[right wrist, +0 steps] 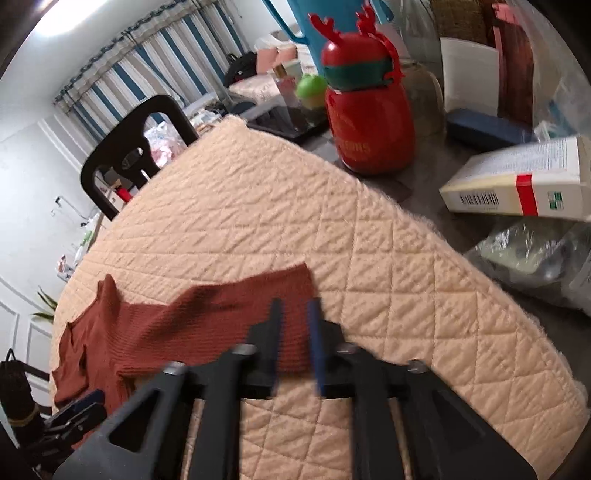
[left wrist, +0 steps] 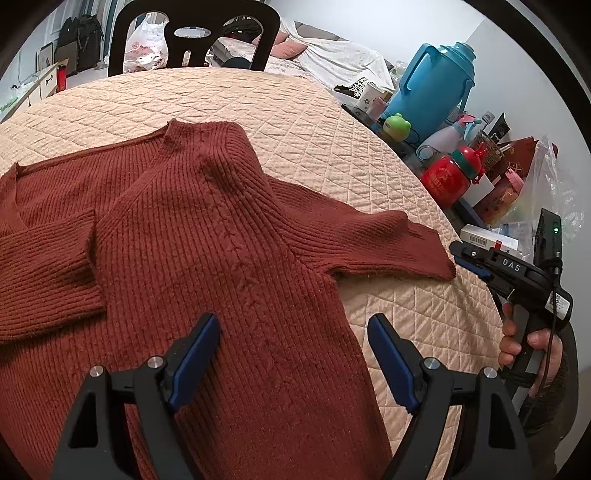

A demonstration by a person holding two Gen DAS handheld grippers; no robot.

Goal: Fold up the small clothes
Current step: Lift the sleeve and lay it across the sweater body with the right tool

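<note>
A rust-red ribbed sweater [left wrist: 207, 229] lies flat on the quilted peach table cover [left wrist: 295, 110]. One sleeve is folded over the body at the left [left wrist: 44, 273]; the other sleeve [left wrist: 388, 240] stretches out to the right. My left gripper [left wrist: 291, 321] hovers open above the lower body, both blue pads clear of the knit. My right gripper [right wrist: 295, 310] stands over the cuff of the outstretched sleeve [right wrist: 236, 314] with a narrow gap between its jaws and nothing pinched; from the left wrist view it [left wrist: 460, 254] sits just right of the cuff edge, held by a hand [left wrist: 517, 343].
Clutter lines the table's right side: a red antlered bottle [right wrist: 365, 122], a blue jug [left wrist: 432, 85], a white barcoded box [right wrist: 517, 184] and plastic bags [right wrist: 535, 258]. A dark chair [left wrist: 192, 33] stands at the far edge.
</note>
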